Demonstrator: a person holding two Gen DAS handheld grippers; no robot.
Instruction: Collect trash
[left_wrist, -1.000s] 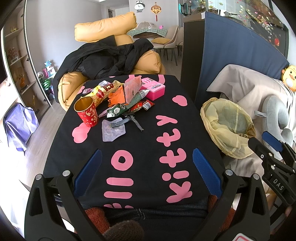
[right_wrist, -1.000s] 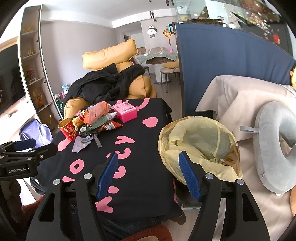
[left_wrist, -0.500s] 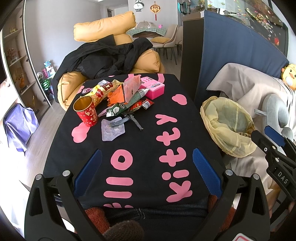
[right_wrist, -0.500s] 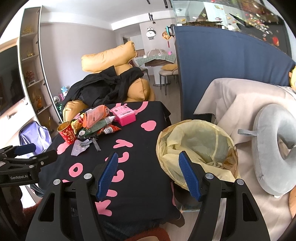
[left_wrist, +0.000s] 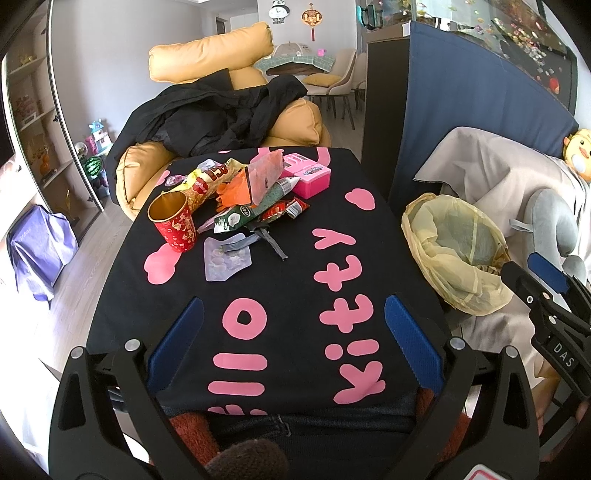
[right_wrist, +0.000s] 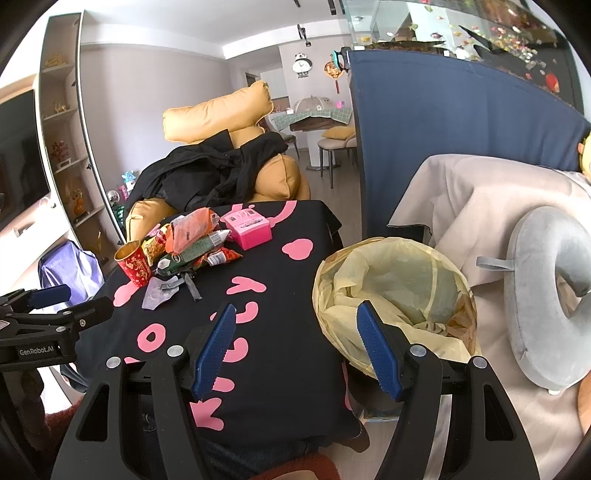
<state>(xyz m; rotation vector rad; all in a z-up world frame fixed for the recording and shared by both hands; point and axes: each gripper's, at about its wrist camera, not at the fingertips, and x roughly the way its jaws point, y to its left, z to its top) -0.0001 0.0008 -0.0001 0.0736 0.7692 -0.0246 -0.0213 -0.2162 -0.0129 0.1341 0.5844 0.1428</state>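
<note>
My left gripper (left_wrist: 293, 334) released and empty over the black surface (left_wrist: 291, 295), my right gripper (right_wrist: 295, 345) likewise spread, wrapper pile (left_wrist: 251, 195) beyond, yellow-lined bin (right_wrist: 391, 295) beside the surface

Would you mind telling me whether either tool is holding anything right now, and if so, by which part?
Nothing is held. The left tool and the right tool are both open and empty; the trash pile lies untouched on the table.

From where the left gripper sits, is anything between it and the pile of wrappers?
Nothing visible. Only bare black cloth lies between the open left gripper and the wrappers. The red cup stands at the pile's left edge, off the straight line.
</note>
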